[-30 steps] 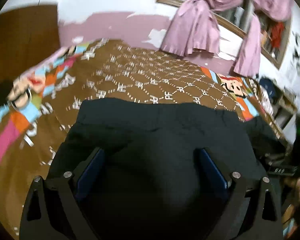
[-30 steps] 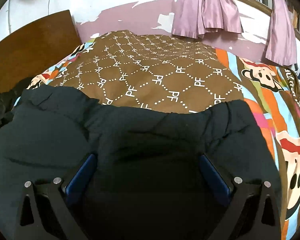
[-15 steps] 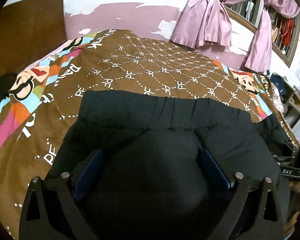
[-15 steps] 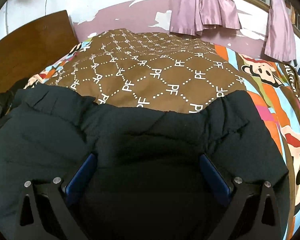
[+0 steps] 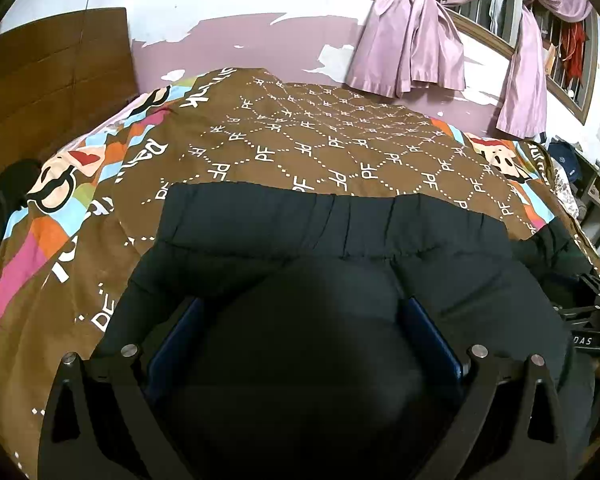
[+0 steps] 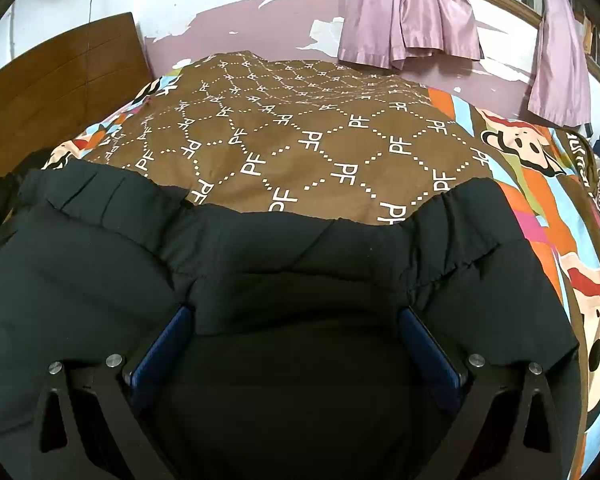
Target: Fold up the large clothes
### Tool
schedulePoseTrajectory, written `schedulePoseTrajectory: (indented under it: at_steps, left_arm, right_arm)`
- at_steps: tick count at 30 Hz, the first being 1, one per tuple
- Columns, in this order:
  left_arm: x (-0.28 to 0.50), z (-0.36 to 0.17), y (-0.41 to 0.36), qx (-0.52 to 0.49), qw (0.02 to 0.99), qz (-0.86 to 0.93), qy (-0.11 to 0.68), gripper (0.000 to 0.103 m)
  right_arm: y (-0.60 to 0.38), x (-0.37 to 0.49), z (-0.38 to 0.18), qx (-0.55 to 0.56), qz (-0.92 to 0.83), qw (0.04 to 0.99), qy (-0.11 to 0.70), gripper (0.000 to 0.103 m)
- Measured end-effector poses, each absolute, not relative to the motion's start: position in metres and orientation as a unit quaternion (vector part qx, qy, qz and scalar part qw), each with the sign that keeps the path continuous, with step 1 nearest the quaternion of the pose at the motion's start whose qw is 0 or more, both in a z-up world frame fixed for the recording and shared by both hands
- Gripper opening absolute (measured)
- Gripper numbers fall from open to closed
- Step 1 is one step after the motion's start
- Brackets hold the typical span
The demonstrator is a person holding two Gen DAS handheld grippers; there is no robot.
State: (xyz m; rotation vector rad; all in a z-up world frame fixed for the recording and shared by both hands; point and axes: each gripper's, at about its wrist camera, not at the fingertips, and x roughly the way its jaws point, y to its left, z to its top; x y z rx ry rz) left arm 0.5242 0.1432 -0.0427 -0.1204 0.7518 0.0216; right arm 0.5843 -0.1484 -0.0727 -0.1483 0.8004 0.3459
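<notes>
Black and padded, a large quilted jacket (image 5: 340, 264) lies spread across the near half of a bed, its ribbed hem (image 6: 260, 236) running along the far edge against a brown bedspread (image 6: 308, 136) printed with dotted diamonds and "PF" letters. The left tongs (image 5: 304, 312) stand wide, blue pads (image 5: 432, 332) on either side of a bulging mound of the jacket's fabric; whether they actually pinch it cannot be told from this angle. The right tongs (image 6: 296, 320) are likewise spread wide, the dark cloth filling the gap between them. Cartoon monkey faces (image 6: 520, 140) border the bedspread. Behind, pink curtains (image 5: 412, 40) hang knotted before a barred window, beside a wooden headboard (image 5: 52, 80).
</notes>
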Motion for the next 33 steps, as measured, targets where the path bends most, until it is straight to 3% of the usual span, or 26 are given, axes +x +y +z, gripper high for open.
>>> schedulePoseTrajectory:
  at_steps: [20,33]
  left_arm:
    - [0.527,-0.057,0.130,0.005,0.924,0.062,0.377,0.102]
    - [0.501,-0.043,0.157,-0.083,0.945,-0.004,0.318,0.101]
  right_arm:
    - [-0.144,0.571,-0.073,-0.101,0.143,0.916,0.361,0.103]
    - [-0.142,0.544,-0.064,-0.125,0.113,0.932,0.319,0.103]
